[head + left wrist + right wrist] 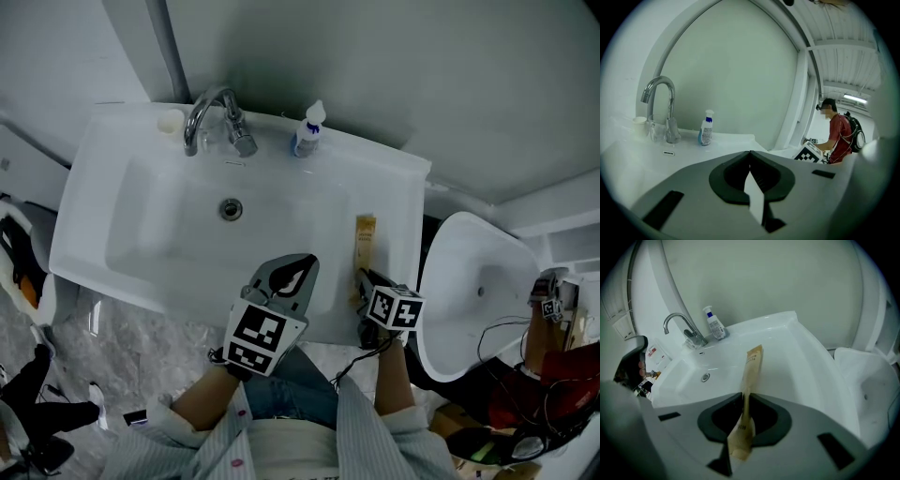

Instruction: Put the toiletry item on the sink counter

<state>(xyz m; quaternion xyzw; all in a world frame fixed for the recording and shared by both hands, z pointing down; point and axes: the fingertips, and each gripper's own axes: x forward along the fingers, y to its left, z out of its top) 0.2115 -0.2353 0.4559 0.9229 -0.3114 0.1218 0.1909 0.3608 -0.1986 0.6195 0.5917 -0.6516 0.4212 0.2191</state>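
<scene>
A flat tan toiletry packet (365, 246) lies lengthwise along the right rim of the white sink (112, 159), its far end pointing at the back wall. My right gripper (361, 277) is shut on the packet's near end. In the right gripper view the packet (752, 369) stands on edge between the jaws of that gripper (744, 394) and reaches out over the counter. My left gripper (305, 261) hovers over the basin's front edge, shut, with nothing seen in it (750, 153).
A chrome faucet (211, 112) and a blue-and-white spray bottle (307, 131) stand at the sink's back rim, with a small white cup (171, 120) by the faucet. A white toilet (478, 291) sits right of the sink. A person (839, 133) stands far off.
</scene>
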